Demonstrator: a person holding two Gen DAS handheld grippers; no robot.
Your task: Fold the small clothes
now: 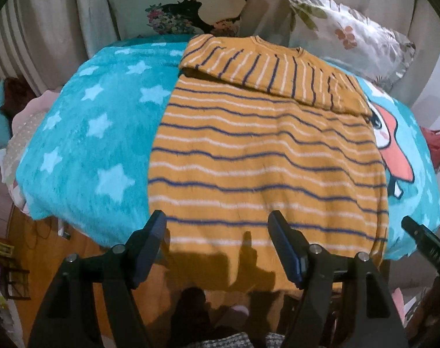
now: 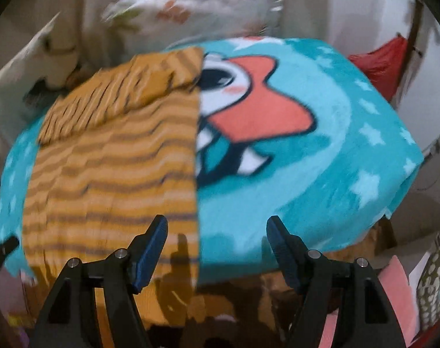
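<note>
Plainly spread flat: mustard striped sweater [image 1: 266,156] on teal star blanket [image 1: 83,145], long axis running 6 to 12 o'clock in the left wrist view, neckline at 12, hem at 6 and draped over the blanket's near edge. Sleeve [image 1: 272,72] folded crosswise over the chest, stripes there running lengthwise against the body's crosswise bands. Cartoon face [image 1: 394,150] printed on the blanket just beside the sweater's edge at 3 o'clock. Floral pillow [image 1: 350,34] at 1 o'clock beyond the neckline. Left gripper [image 1: 217,223] above the hem, jaws spread wide, nothing between them. Right gripper [image 2: 217,223] above the sweater's straight side edge, jaws likewise wide apart and empty; that view blurred.
</note>
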